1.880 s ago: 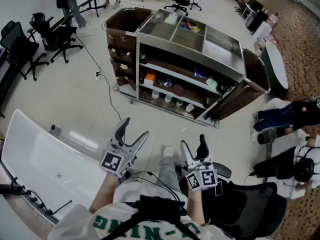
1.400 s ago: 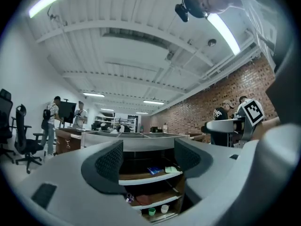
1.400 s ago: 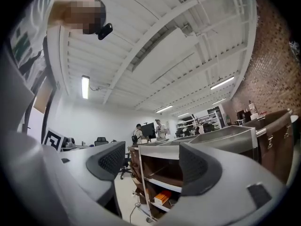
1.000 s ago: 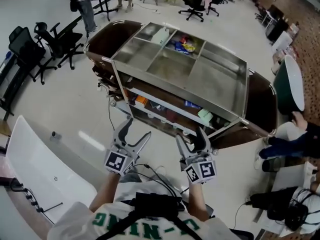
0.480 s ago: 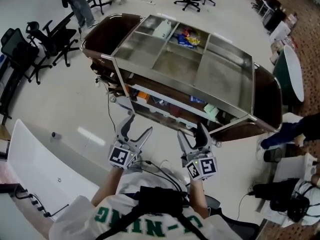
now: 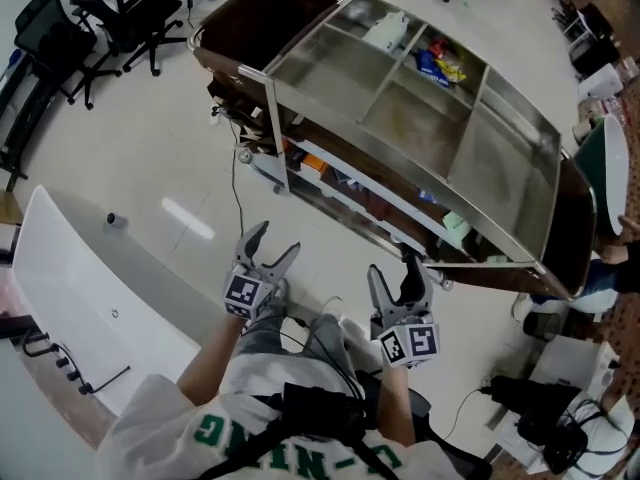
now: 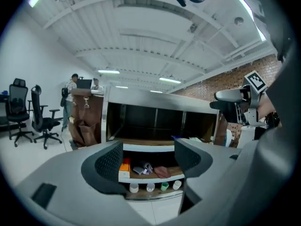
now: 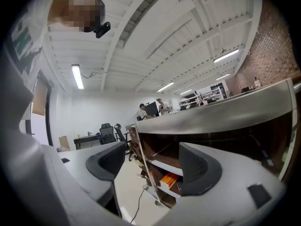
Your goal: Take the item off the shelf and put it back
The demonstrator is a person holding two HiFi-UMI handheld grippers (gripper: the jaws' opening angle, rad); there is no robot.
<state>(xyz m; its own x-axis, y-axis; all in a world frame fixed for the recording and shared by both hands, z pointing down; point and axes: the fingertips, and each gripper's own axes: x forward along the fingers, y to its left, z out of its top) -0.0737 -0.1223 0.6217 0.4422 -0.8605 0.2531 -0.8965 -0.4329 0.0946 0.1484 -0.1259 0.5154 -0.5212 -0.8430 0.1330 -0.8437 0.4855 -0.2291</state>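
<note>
A steel and dark-wood cart [image 6: 272, 98] stands ahead of me, with open shelves on its near side. An orange box [image 7: 124, 166], a pink item [image 7: 162, 172] and small cups [image 7: 150, 187] sit on its lower shelves; the orange box [image 8: 169, 179] also shows in the right gripper view. My left gripper [image 6: 275, 243] hovers over the floor short of the cart, jaws apart with nothing between them [image 7: 148, 157]. My right gripper [image 6: 392, 268] is beside it, close to the cart's lower edge, also open and empty [image 8: 153, 161].
Bins on the cart's top [image 6: 440, 63] hold a few packets. A white curved tub [image 6: 80, 288] lies to my left, office chairs [image 6: 60, 23] at the far left. A cable [image 6: 235, 183] runs across the floor to the cart. A green round table [image 6: 608, 163] is at the right.
I have stepped closer to the cart, which now fills more of the head view and sits further right. Both grippers have stayed apart-jawed and empty in front of me.
</note>
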